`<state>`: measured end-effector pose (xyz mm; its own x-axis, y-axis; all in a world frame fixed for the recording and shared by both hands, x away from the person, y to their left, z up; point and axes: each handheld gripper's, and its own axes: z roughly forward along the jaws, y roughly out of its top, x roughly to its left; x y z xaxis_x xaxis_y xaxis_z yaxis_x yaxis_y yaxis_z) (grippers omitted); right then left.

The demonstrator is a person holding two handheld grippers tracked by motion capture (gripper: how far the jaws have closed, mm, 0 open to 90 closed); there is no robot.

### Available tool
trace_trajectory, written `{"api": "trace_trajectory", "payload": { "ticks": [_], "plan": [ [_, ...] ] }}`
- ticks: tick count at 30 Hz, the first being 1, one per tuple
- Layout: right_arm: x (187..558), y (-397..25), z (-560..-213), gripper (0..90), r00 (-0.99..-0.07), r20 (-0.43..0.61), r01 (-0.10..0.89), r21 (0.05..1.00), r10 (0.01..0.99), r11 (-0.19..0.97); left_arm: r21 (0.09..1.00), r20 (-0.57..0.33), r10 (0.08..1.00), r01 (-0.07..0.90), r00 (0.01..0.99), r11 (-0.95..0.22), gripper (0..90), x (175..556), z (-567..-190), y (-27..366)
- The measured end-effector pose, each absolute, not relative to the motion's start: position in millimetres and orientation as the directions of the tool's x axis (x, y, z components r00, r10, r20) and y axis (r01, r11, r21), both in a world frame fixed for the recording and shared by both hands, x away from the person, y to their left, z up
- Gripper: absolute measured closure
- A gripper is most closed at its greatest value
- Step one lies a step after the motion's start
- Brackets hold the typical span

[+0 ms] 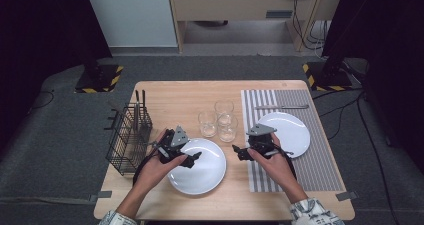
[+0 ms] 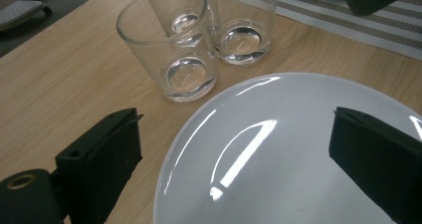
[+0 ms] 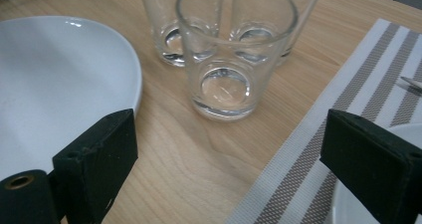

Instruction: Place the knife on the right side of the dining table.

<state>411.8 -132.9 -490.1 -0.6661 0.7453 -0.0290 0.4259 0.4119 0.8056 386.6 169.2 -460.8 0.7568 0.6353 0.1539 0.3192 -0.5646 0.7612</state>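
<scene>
My left gripper point(image 2: 234, 149) hangs spread over the white plate point(image 2: 278, 154); my right gripper point(image 3: 226, 159) (also spread) faces the glasses point(image 3: 229, 59).

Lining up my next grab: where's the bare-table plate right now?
In the high view the plate lies front centre on the bare wood, under the left claw, with the three glasses just behind and the striped mat to its right.

Wire basket point(image 1: 127, 137) (cutlery inside), knife point(image 1: 281, 107) on placemat point(image 1: 320, 155)
</scene>
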Motion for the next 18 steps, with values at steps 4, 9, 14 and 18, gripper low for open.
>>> {"api": "trace_trajectory", "payload": {
  "ticks": [4,9,14,18],
  "plan": [
    [405.5,-126.4,-493.5,7.9,-0.687,-0.017,0.425,0.802,0.727,0.42,0.768,0.127,0.647,0.338,0.752,-0.544,6.0,385.2,-457.7,171.6],
    [398.7,-120.9,-496.7,8.1,-0.696,-0.038,0.408,0.801,0.717,0.438,0.755,0.125,0.645,0.35,0.754,-0.555,6.0,381.2,-452.3,171.1],
    [394.9,-118.9,-497.5,8.2,-0.707,-0.043,0.4,0.799,0.706,0.449,0.746,0.114,0.659,0.374,0.743,-0.55,6.2,377.5,-442.4,173.1],
    [393.1,-117.7,-497.4,8.3,-0.709,-0.046,0.394,0.802,0.703,0.45,0.739,0.115,0.667,0.385,0.736,-0.553,6.2,374.9,-434.9,177.2]
  ]
}}
